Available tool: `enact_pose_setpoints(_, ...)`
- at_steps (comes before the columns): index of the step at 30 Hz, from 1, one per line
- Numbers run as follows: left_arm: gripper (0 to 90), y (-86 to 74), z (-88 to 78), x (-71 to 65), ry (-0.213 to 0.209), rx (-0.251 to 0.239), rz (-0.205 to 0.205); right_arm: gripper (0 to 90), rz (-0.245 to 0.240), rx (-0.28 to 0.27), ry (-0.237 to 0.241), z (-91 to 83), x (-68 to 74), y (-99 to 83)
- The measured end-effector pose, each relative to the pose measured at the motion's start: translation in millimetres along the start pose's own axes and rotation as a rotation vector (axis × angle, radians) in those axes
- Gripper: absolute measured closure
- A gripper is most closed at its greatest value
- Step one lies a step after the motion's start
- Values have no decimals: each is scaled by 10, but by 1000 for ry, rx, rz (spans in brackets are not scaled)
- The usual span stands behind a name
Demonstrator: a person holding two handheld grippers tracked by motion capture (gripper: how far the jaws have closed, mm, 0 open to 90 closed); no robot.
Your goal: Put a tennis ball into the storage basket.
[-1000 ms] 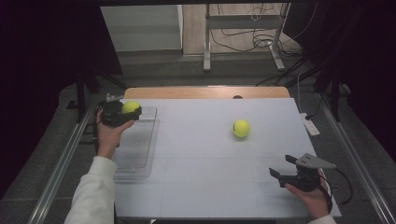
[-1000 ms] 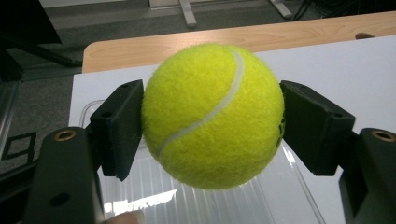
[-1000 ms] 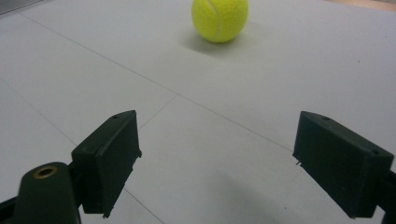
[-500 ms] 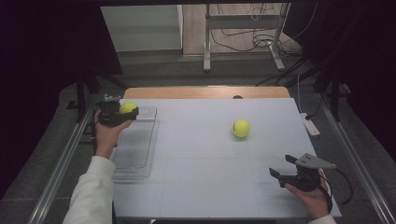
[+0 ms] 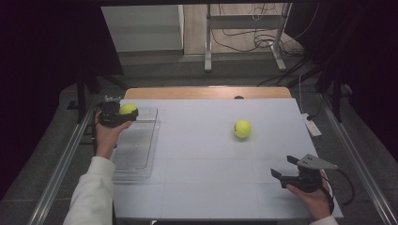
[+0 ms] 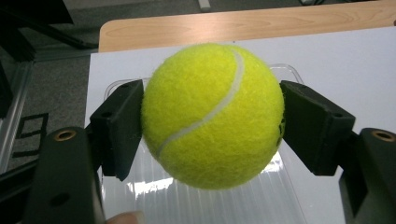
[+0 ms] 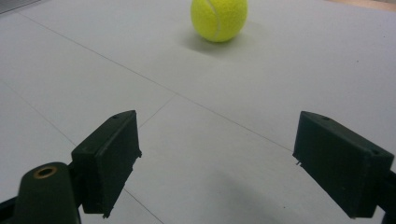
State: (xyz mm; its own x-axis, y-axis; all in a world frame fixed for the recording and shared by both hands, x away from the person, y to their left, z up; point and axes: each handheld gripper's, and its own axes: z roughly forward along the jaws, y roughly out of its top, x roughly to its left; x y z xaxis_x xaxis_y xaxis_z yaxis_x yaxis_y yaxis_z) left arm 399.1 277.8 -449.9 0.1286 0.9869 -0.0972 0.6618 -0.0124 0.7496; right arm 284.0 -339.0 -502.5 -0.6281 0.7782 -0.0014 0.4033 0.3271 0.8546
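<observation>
Tennis ball (image 6: 212, 116) sat clamped between the left gripper's (image 5: 115, 115) jaws, held over the far end of the clear tray (image 5: 136, 150), likely for dropping in. The right gripper (image 5: 291, 171) waited wide open, aimed at the second ball (image 5: 242, 128).

I am finding no readable text, brand, number or sign anywhere. The tennis ball (image 6: 212, 115) I am holding between the jaws of my left gripper (image 6: 212, 126) is showing just its white seam; a dark smudge at its edge by one jaw is too small to read. The ball (image 7: 219, 18) lying ahead of my right gripper (image 7: 219, 163) is showing a seam alone.
</observation>
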Motion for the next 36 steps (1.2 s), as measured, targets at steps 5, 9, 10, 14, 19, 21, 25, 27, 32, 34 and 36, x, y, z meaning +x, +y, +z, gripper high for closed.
enact_pose_setpoints(5,270,-21,51,36,10,20,-5,147,-2,0,0,-1,2,0)
enact_pose_setpoints(9,269,-42,76,59,13,31,-11,147,1,0,0,-2,-2,-1)
enact_pose_setpoints(10,270,-47,85,70,14,34,-12,147,1,0,0,-1,-3,-1)
enact_pose_setpoints(14,270,-60,106,93,19,42,-17,147,0,1,0,0,-1,0)
enact_pose_setpoints(19,269,-85,140,98,19,53,-18,147,1,1,-1,1,-2,-1)
enact_pose_setpoints(21,269,-89,158,103,23,64,-17,147,-1,2,-1,2,-1,-1)
enact_pose_setpoints(25,269,-92,188,101,24,74,-16,147,0,1,-1,0,-2,-2)
enact_pose_setpoints(27,269,-94,196,98,21,76,-16,147,0,1,-1,0,-3,-2)
enact_pose_setpoints(32,269,-97,232,83,19,101,-9,147,0,2,-1,2,-5,-4)
enact_pose_setpoints(34,269,-101,250,80,21,107,-10,147,0,2,-2,1,-4,-4)
enact_pose_setpoints(36,269,-110,276,88,25,125,-2,147,-1,4,-4,1,-5,-4)
